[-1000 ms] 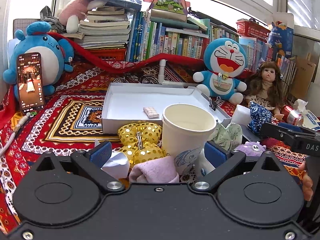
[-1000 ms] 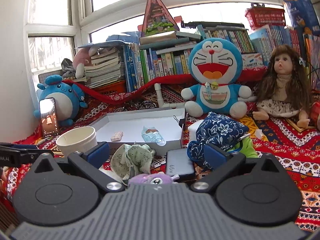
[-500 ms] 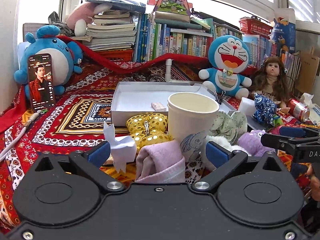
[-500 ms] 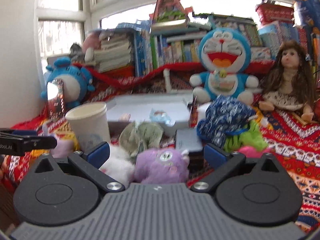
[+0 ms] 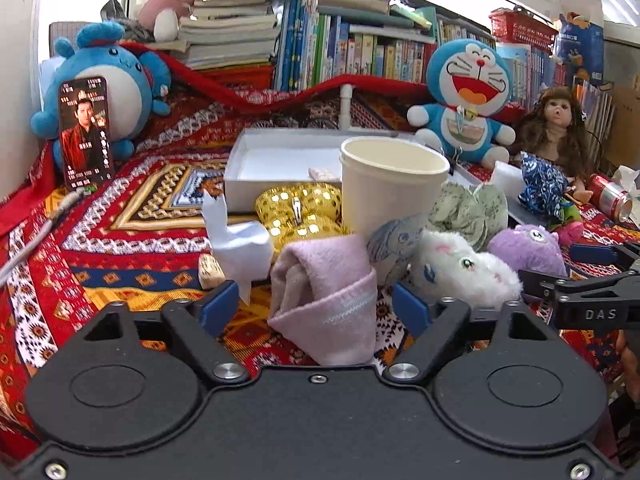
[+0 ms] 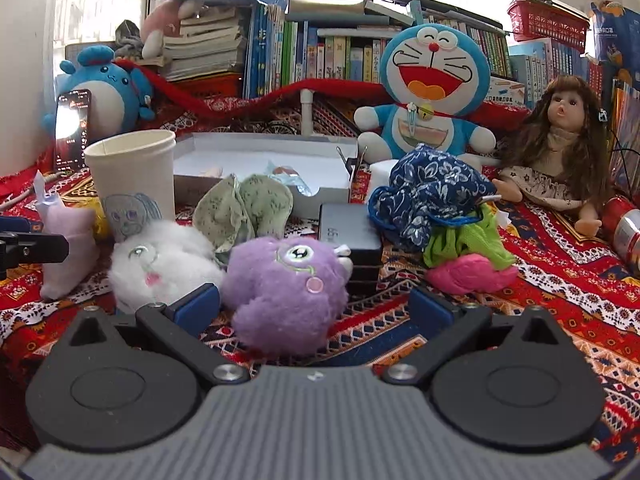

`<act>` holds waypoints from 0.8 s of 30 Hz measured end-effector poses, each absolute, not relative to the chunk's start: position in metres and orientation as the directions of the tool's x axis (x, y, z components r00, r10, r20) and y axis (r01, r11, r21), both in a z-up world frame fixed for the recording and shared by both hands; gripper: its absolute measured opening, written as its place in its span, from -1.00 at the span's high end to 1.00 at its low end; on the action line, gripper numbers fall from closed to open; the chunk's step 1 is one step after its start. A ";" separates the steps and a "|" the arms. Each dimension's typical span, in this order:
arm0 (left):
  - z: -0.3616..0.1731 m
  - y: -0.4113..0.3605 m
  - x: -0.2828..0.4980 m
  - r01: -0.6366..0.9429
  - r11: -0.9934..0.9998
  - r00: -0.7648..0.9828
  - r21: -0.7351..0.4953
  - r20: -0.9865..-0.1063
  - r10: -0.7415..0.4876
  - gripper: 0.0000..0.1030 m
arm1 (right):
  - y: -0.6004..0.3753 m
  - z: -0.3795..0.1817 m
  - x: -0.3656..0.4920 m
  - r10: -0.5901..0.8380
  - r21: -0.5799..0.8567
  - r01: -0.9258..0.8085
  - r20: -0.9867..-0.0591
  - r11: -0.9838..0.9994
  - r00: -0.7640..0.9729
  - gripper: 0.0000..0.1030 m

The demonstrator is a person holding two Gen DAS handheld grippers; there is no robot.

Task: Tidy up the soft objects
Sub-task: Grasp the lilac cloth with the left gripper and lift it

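A folded pink sock [image 5: 328, 296] lies on the patterned cloth between the blue pads of my left gripper [image 5: 316, 308]. Its jaws are closing, with a gap still showing on each side of the sock. A purple plush [image 6: 288, 292] sits between the fingers of my right gripper [image 6: 316, 308], which stands open wide, the left pad close to the plush and the right pad well clear. A white fluffy plush [image 6: 160, 268] lies just left of the purple one. Green floral cloth [image 6: 244, 208], blue floral cloth [image 6: 432, 196] and green and pink soft pieces [image 6: 468, 256] lie behind.
A paper cup [image 5: 388, 188] stands behind the sock, next to a gold bow [image 5: 300, 216] and a white paper figure [image 5: 240, 240]. A white tray [image 5: 280, 160] lies further back. A black power bank [image 6: 348, 236], a doll [image 6: 560, 148], blue plush toys, a phone and books ring the area.
Both grippers have sunk toward the cloth and moved in. The pink sock now sits between the left pads, which have narrowed, and the purple plush now lies between the right fingers.
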State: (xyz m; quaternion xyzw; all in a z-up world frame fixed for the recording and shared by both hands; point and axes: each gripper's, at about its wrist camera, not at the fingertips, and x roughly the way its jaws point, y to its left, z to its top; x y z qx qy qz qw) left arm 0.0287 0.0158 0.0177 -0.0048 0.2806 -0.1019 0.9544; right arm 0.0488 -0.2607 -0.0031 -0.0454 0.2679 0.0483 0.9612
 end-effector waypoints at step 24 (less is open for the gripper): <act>0.004 0.013 0.042 0.178 0.980 0.784 -0.083 -0.590 -0.193 -0.10 | -0.258 -0.018 0.066 0.079 -0.036 -0.123 -0.582 0.992 0.809 -1.00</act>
